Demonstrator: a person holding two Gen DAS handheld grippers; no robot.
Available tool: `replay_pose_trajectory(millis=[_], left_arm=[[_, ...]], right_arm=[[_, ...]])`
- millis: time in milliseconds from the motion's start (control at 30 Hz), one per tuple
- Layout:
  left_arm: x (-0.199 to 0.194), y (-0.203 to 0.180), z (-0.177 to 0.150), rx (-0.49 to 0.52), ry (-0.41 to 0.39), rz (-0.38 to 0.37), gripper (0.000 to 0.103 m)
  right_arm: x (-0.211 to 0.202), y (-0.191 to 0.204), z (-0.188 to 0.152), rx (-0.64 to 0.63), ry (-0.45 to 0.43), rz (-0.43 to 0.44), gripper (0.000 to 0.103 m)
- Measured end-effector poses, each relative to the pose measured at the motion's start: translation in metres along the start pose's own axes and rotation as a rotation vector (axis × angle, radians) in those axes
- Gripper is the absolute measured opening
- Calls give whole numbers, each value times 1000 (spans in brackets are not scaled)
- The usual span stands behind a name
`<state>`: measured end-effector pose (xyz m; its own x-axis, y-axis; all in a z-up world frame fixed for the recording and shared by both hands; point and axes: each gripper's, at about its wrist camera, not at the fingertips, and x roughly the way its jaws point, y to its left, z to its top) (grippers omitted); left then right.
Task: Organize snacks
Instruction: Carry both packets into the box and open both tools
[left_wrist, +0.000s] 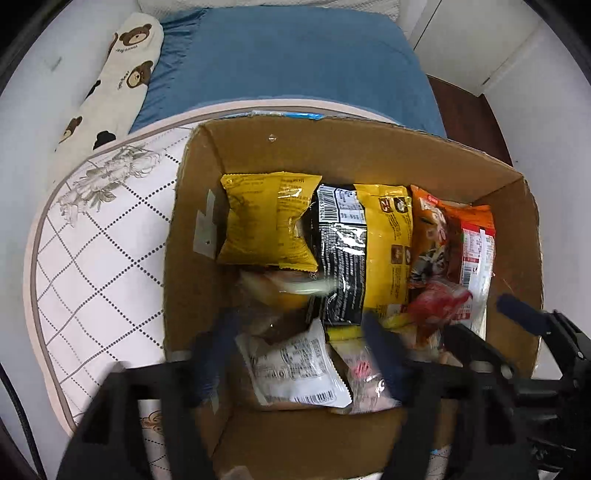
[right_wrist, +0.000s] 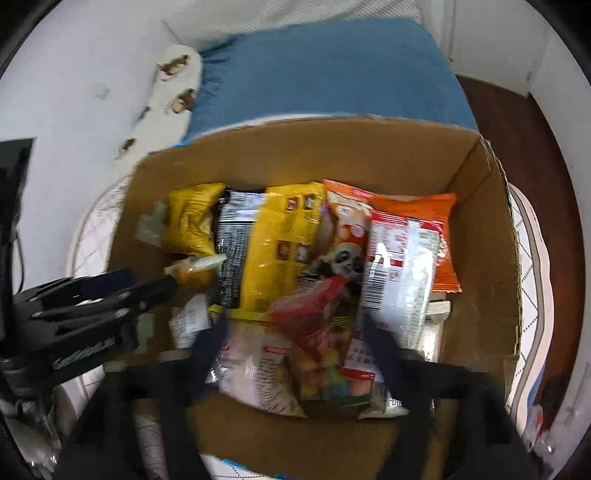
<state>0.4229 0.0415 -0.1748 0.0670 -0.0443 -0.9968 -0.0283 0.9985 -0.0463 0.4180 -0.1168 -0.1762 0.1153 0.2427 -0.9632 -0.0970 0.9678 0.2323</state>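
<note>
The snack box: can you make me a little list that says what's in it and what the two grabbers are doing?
container: open cardboard box on a quilted mattress
back row: small yellow packet, black-and-yellow bag, orange bag
front: white wrapper with barcode, bag of colourful sweets
left gripper: open, above the white wrapper, holding nothing
right gripper: open, above the sweets, holding nothing

The left gripper (left_wrist: 301, 354) points forward and down, its dark blue fingers (left_wrist: 218, 354) spread wide with nothing between them. The right gripper (right_wrist: 295, 354) sits just beside it, likewise spread and holding nothing.
</note>
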Motion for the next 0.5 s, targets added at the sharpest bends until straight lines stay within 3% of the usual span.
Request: replay_pose_trajectory(millis=[67,500], left_arm=[[4,2,0,-11,-1,4,91],[5,1,-18,-40,-25,32,92]], right_arm=[[3,-4,0,-4,3,-29,91],[4,-35,-17,45,15,-114,94]])
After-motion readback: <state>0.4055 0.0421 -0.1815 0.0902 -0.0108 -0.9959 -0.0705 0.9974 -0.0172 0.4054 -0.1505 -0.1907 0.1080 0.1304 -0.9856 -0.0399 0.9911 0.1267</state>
